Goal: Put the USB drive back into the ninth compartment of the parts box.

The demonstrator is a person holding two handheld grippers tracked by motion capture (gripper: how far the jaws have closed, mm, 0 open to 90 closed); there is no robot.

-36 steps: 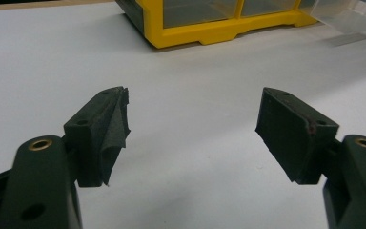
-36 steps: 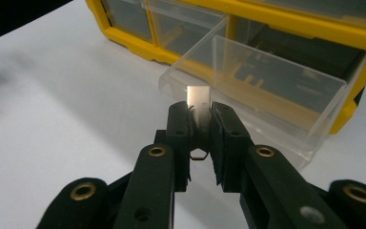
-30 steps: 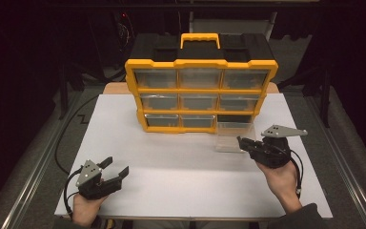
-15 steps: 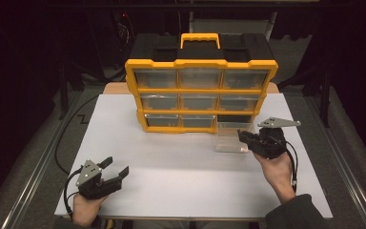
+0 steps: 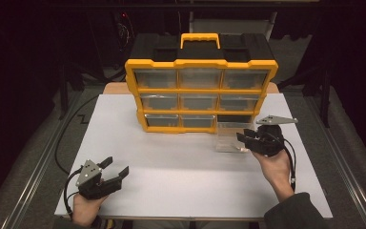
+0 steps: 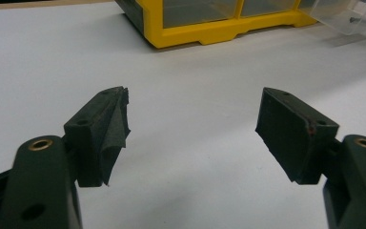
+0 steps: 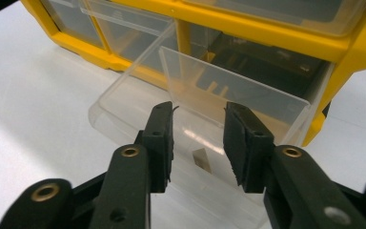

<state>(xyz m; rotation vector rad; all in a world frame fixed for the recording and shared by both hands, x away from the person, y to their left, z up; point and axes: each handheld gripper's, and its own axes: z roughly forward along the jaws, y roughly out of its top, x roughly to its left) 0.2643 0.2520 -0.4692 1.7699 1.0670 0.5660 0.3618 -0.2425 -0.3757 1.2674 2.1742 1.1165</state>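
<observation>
Now the clear plastic drawer (image 7: pixel 190 119) lies pulled out, right gripper (image 7: pixel 198 143) jaws just parted.

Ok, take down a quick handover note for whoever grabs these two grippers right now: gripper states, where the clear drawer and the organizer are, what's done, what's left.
Right gripper: jaws have just been opening and stand apart over the clear drawer, with no pad pressing on it.
Left gripper: open, holding nothing, low over the white table near its front left corner.
Yellow organizer: upright at the back of the table.
Done: the bottom right drawer is out of its slot and sits on the table in front of it.
Left: probably handling whatever belongs in the drawer, then sliding it back in.
</observation>
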